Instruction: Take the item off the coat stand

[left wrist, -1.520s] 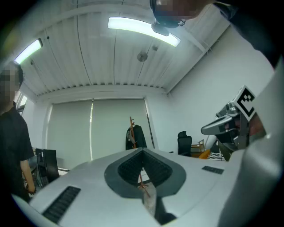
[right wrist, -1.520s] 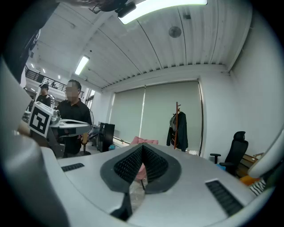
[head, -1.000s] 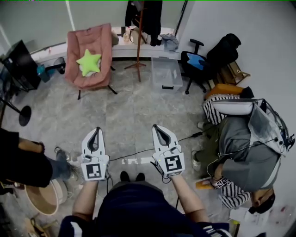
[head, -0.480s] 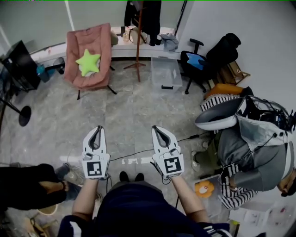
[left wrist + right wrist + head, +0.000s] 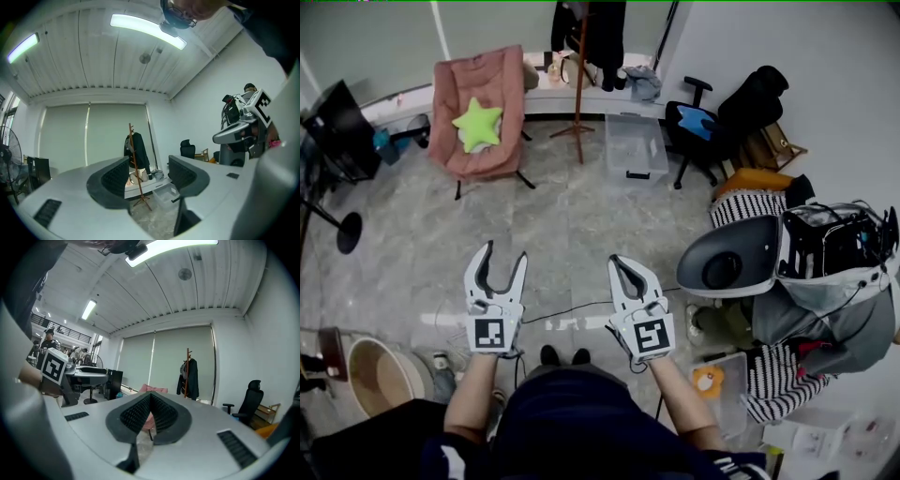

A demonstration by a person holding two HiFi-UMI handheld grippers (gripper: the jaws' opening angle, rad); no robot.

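A wooden coat stand [image 5: 580, 75] rises at the far wall with a dark jacket [image 5: 605, 33] hung on it; it also shows in the left gripper view, coat stand [image 5: 135, 164] with jacket [image 5: 137, 152], and in the right gripper view, jacket [image 5: 189, 379]. Both grippers are held low in front of the person, far from the stand. My left gripper [image 5: 497, 262] has its jaws opening, wide apart with nothing between them. My right gripper [image 5: 625, 266] is shut and holds nothing.
A pink folding chair [image 5: 483, 112] with a green star cushion [image 5: 478, 125] stands far left. A clear storage bin [image 5: 637, 150] and a black office chair [image 5: 698, 127] sit right of the stand. A person with a helmet rig [image 5: 787, 262] crouches at right. A basin [image 5: 380, 375] lies near left.
My left gripper's jaws have gone from shut to wide apart. The person at the right has shifted and raised the rig. The person at the left edge has moved out of sight.
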